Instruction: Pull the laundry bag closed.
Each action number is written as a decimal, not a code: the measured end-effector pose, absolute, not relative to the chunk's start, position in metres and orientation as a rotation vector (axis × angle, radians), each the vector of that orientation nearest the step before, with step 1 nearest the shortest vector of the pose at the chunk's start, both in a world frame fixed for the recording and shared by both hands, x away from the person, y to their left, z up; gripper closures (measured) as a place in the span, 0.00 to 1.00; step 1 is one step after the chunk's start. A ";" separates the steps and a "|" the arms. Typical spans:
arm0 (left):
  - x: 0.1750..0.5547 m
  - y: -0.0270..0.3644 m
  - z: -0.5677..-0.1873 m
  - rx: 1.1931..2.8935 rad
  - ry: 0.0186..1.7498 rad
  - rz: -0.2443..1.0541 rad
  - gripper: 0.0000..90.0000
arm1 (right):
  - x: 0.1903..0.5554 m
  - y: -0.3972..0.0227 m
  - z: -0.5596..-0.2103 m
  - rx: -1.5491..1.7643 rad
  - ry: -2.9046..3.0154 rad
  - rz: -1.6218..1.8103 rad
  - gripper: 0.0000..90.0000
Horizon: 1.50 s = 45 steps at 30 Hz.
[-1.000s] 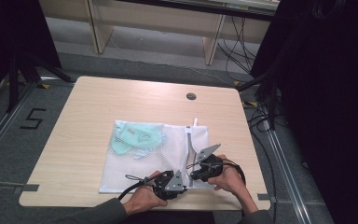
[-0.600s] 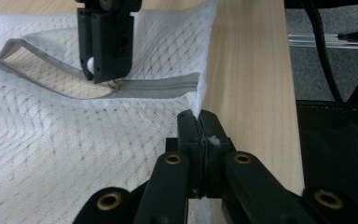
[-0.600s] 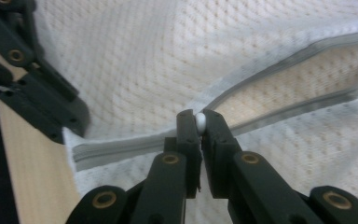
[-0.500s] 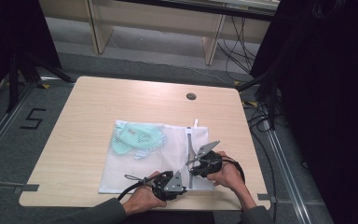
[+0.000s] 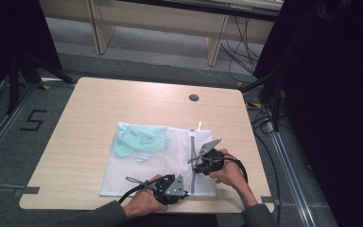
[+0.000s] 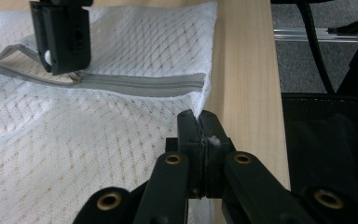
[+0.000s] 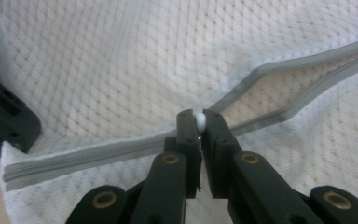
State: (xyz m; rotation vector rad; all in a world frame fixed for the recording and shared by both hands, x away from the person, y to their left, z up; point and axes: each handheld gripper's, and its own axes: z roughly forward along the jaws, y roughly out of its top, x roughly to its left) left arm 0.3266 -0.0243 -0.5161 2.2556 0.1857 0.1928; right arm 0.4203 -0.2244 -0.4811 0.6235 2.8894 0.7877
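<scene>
— How far is the zip?

— My left gripper pinches the mesh bag's near corner on the table; my right gripper clamps the white zip pull. Zipper closed behind it — still gaping ahead.

— Anything unclear?

— The green cloth inside is blurred through the mesh.
</scene>
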 end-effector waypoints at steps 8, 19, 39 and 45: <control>0.324 -0.022 -0.514 2.269 0.171 0.187 0.99 | 0.427 -0.223 -0.482 0.610 2.876 0.787 0.96; 0.324 -0.022 -0.513 2.255 0.186 0.173 0.99 | 0.431 -0.222 -0.478 0.601 2.860 0.776 0.96; 0.325 -0.020 -0.510 2.241 0.229 0.139 0.99 | 0.443 -0.221 -0.479 0.574 2.845 0.785 0.96; 0.323 -0.020 -0.509 2.246 0.212 0.146 0.99 | 0.445 -0.226 -0.478 0.655 2.800 0.802 0.96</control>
